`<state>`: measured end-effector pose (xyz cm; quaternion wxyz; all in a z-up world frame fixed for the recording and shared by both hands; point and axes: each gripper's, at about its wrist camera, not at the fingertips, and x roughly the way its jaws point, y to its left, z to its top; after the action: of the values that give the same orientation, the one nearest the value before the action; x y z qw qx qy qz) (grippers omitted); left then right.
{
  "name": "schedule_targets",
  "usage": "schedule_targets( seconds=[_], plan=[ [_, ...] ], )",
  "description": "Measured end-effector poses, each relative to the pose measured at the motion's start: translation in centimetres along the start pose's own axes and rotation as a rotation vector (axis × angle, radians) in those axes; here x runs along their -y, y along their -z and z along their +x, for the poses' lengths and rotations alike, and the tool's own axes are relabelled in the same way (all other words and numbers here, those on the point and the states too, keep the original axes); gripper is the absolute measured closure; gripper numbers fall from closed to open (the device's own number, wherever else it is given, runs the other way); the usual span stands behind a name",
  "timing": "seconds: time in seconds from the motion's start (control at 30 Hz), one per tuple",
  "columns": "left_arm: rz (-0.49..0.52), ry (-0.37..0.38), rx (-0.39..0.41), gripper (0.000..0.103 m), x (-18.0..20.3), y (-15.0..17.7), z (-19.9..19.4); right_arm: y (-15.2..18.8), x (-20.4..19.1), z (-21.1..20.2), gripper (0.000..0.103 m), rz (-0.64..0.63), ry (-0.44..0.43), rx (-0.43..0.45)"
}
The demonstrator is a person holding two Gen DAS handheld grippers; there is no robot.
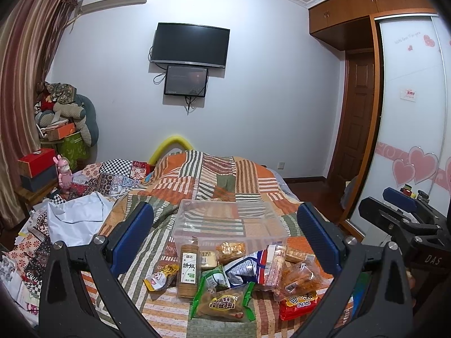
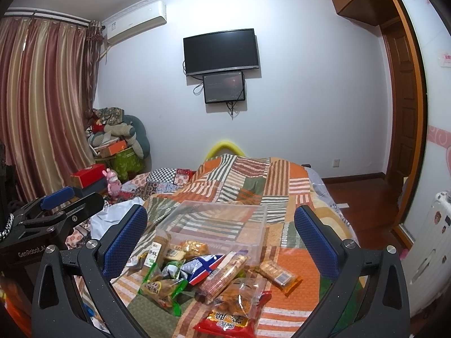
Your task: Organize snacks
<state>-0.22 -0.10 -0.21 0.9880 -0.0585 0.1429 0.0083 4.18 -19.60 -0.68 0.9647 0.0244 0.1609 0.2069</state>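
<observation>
A pile of snack packs lies on the patchwork quilt in front of an empty clear plastic bin (image 1: 229, 221), which also shows in the right wrist view (image 2: 217, 222). The pile holds a tall biscuit roll (image 1: 188, 270), a green-edged pastry pack (image 1: 224, 302), a blue and white bag (image 1: 245, 267), a long cracker sleeve (image 2: 225, 274) and a red pack (image 2: 228, 319). My left gripper (image 1: 225, 239) is open and empty above the pile. My right gripper (image 2: 220, 236) is open and empty, to the right of the left one.
The bed's quilt (image 1: 211, 174) stretches toward the far wall. White cloth (image 1: 76, 219) and papers lie at the left of the bed. A bedside stand with boxes (image 1: 36, 169) and a pink toy is at the left. A wardrobe (image 1: 411, 112) and wood floor lie to the right.
</observation>
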Motion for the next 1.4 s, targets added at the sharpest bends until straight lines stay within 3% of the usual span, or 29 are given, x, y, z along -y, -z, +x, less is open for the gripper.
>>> schedule_targets(
  seconds=[0.33,0.5,0.63,0.83,1.4],
  plan=[
    [0.029,0.003,-0.022,0.000,0.1,0.4,0.4,0.6,0.6,0.7,0.000,0.020,0.002,-0.031],
    [0.029,0.001,-0.076,0.001,-0.5,1.1,1.7,1.5,1.9,1.8,0.000,0.061,0.004,-0.102],
    [0.013,0.008,-0.158,0.019,-1.4,2.0,3.4,2.6,2.9,2.8,0.000,0.071,0.008,-0.161],
    [-0.012,0.029,-0.287,0.027,-2.5,4.1,6.4,4.9,3.6,4.4,0.000,0.060,0.006,-0.265],
    [-0.067,0.068,-0.602,0.027,-2.5,12.0,11.7,9.8,5.1,8.6,0.014,0.133,-0.061,-0.508]
  ],
)
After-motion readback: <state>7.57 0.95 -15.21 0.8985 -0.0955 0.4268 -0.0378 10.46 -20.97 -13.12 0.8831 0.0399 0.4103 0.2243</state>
